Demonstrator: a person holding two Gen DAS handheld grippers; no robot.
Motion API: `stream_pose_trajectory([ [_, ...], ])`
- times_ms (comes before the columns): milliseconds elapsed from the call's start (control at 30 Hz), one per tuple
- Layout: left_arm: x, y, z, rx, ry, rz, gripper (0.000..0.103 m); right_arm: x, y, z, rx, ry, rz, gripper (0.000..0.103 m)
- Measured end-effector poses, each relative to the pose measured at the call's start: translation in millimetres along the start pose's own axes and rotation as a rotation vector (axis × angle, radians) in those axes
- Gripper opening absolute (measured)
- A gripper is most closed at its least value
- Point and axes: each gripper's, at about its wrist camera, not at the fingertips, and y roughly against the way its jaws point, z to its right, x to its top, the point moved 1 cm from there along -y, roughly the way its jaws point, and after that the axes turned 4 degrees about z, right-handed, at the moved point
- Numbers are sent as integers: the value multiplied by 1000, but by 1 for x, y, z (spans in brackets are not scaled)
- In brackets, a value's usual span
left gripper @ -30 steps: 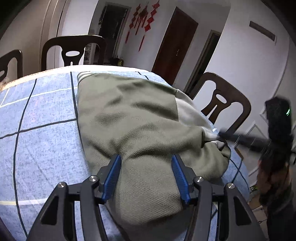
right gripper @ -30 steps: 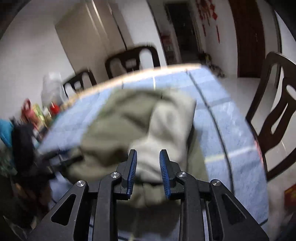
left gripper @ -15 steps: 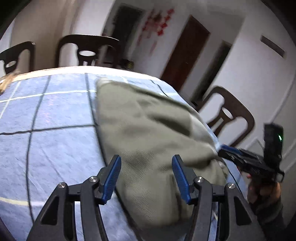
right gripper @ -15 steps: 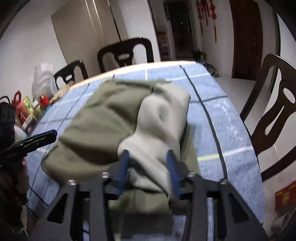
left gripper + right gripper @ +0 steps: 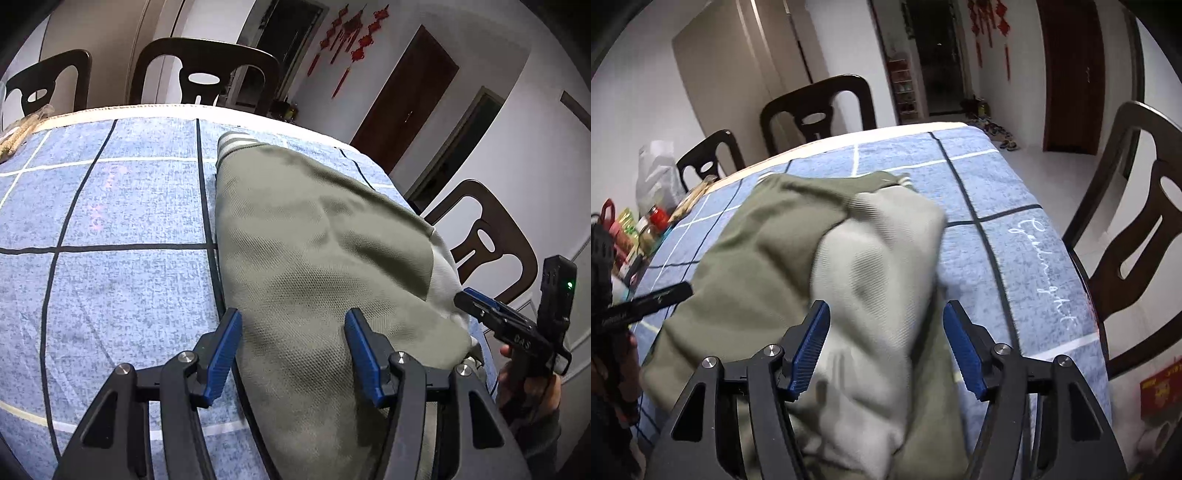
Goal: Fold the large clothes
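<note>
Item: olive-green garment (image 5: pixel 325 266), laid in a folded bundle on the blue checked tablecloth (image 5: pixel 110 206) of the table, its pale grey sleeve (image 5: pixel 882 258) turned over the top on the right side; striped cuff at the far end.

Left gripper (image 5: pixel 291 350): jaws opening, set wide over the near edge of the green cloth; nothing is pinched between the pads.

Right gripper (image 5: pixel 884 345): jaws opening, spread wide either side of the grey sleeve, pads clear of it.

Step judged in hand: the fold is being released. It is best done with both grippers drawn straight back and lifted clear, so that no fabric is snagged and the layers are left flat. Chairs (image 5: pixel 820 110) are ranged around the table.
</note>
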Motion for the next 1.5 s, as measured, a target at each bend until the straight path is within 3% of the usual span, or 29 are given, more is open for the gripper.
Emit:
stream_pose_trajectory([
  [133,1,-6,-3,-3,8,-5,67,2,-13,14,60,-39,-41,67],
  [300,3,-22,-12,-34,45,-30,76,1,-41,34,183,-106,-120,77],
  [467,6,-43,-22,-84,94,-63,85,2,-55,41,303,-131,-144,78],
  [633,7,-59,-25,-126,116,-83,86,10,-67,38,367,-142,-177,75],
  [733,8,-62,-20,-119,90,-91,79,13,-79,37,434,-193,-224,45],
  [800,8,-61,-14,-105,62,-94,66,12,-81,30,451,-184,-232,32],
  [900,13,-54,-1,-106,33,-91,43,19,-69,20,472,-181,-215,28],
  [1000,24,-43,9,-123,1,-76,34,32,-48,3,508,-142,-173,27],
  [1133,37,-17,20,-188,-9,-33,32,47,-21,-21,547,-104,-122,26],
  [1267,54,20,11,-203,-18,36,32,63,-4,-44,585,-96,-77,26],
  [1500,82,72,-37,-120,-45,119,32,96,-27,-117,667,-65,-56,26],
])
